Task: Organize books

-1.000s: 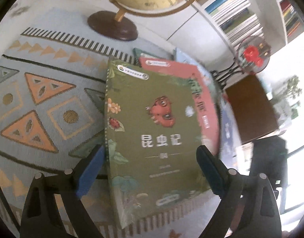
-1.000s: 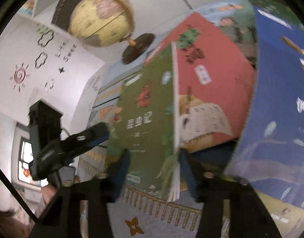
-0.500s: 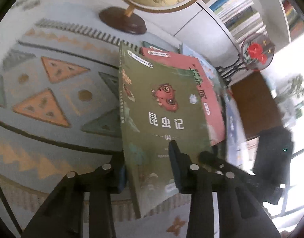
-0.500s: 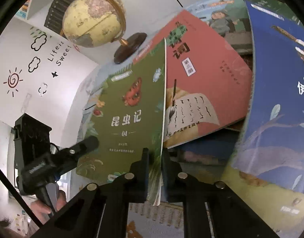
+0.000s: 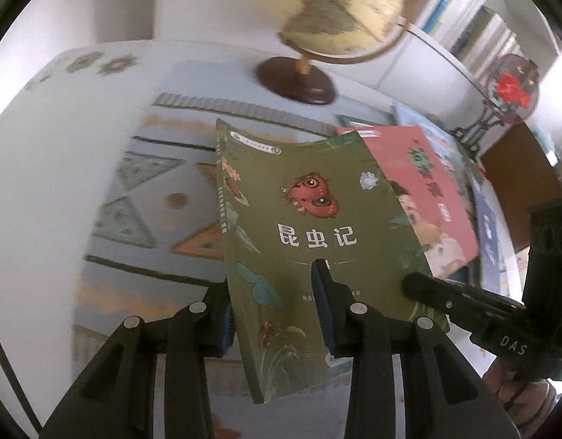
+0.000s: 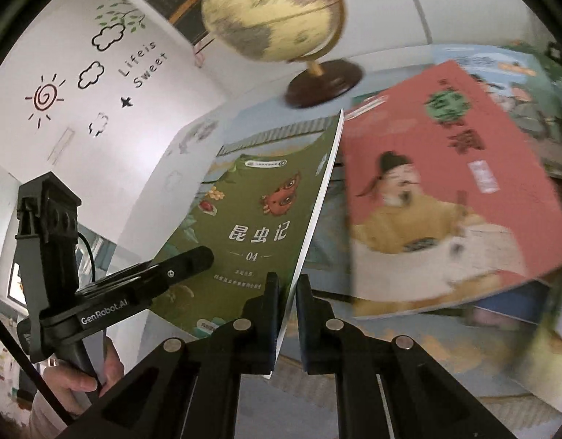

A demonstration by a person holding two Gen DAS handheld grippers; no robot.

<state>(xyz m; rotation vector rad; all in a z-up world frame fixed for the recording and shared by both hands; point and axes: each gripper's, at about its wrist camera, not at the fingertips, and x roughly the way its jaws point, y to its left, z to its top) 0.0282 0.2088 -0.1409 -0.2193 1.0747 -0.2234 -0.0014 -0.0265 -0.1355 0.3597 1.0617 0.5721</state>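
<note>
Over patterned rug (image 5: 141, 197), olive-green insect book (image 5: 310, 241)

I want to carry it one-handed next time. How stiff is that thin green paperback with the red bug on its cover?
Probably floppy: the thin green paperback bows along its top edge while the left claw and right claw both pinch its lower end. It looks light, being only a few pages thick. The glossy cover may slip.

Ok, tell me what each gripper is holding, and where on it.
Both hold the green book: the left gripper clamps its lower end near the spine, the right gripper pinches its lower page edge.
</note>
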